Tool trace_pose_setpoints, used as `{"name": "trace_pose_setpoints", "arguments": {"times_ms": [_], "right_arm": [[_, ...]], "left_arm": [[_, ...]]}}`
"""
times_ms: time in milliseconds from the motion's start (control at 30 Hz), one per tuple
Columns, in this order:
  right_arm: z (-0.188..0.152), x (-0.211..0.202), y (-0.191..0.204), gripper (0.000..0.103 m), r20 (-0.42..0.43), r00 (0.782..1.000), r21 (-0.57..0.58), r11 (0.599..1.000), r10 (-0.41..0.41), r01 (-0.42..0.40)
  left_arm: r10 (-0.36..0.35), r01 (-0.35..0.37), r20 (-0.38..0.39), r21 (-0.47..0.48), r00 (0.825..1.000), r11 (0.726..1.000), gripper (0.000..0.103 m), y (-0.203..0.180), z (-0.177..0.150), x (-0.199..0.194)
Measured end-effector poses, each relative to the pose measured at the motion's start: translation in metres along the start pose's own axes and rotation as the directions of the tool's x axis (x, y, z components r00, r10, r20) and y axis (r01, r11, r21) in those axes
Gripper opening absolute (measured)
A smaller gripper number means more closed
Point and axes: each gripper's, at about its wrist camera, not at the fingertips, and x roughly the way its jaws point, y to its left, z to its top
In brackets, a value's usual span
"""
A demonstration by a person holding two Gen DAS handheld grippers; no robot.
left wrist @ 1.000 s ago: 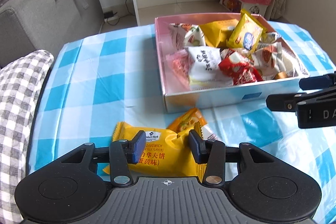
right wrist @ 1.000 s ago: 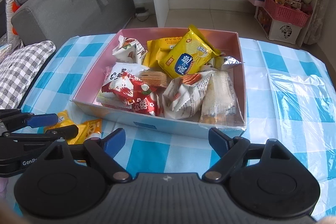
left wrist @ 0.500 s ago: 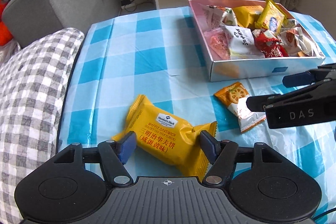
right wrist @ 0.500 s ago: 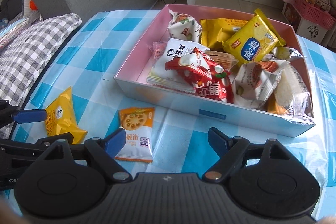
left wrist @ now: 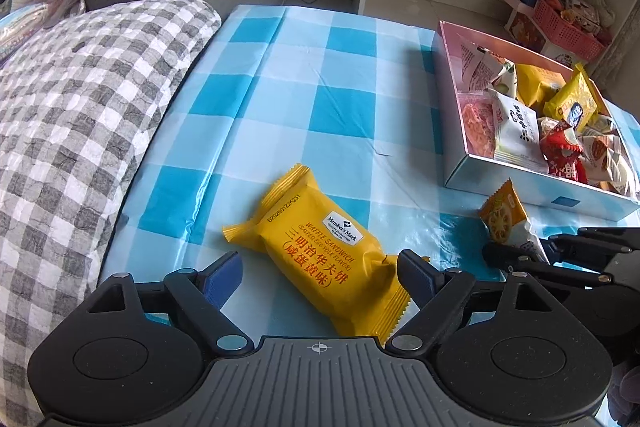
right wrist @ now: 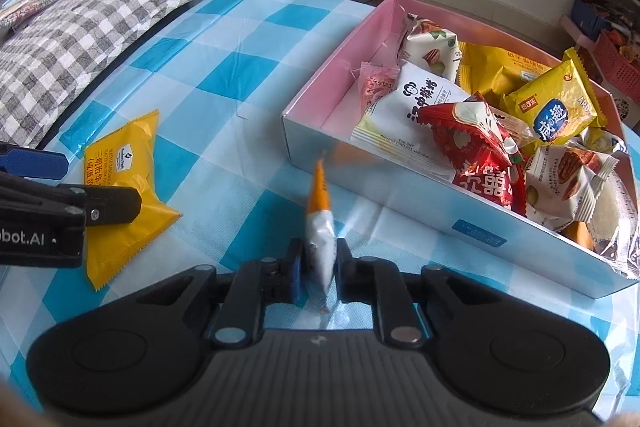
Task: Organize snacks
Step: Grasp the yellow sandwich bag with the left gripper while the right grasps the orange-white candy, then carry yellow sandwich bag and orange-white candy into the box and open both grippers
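Two snack packets lie outside box, rest piled inside. Blue-and-white checked tablecloth (left wrist: 320, 75) covers table. Grey checked cushion (left wrist: 80, 99) at table's left edge. Pink-lined box (right wrist: 316, 131) on right part of table, full of mixed snack packs. Yellow waffle packet (left wrist: 320, 251) flat on cloth, between fingers of left gripper (left wrist: 320, 275); jaws opening, pads clear of packet. Small orange-and-white cracker packet (right wrist: 320, 227) pinched edge-on in right gripper (right wrist: 318, 267), just in front of box's near wall.

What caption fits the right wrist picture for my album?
Right tool pinching a small snack packet beside the snack box.
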Motion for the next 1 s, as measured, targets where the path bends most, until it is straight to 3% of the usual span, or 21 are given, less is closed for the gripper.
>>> {"name": "trace_pose_setpoints", "arguments": {"times_ms": [367,733,867,1000], "right_arm": [[-0.009,-0.014,-0.023,0.011,-0.024,1.0,0.052,0.999,-0.003,0.004],[-0.011,-0.023,-0.032,0.011,-0.014,1.0,0.052,0.999,0.011,-0.01],[-0.013,-0.027,-0.038,0.011,-0.007,1.0,0.056,0.998,0.014,-0.014],[-0.014,-0.031,-0.041,0.011,0.002,1.0,0.061,0.998,0.017,-0.017]], "left_arm": [[-0.036,0.03,-0.062,-0.1,0.997,0.995,0.087,-0.003,0.003,0.015],[0.034,-0.045,-0.074,-0.151,0.997,0.988,0.083,-0.017,0.001,0.034],[0.04,-0.048,-0.056,-0.152,0.998,0.987,0.052,-0.02,0.002,0.03],[0.025,-0.035,-0.055,-0.184,0.998,0.982,0.04,-0.016,0.002,0.027]]}}
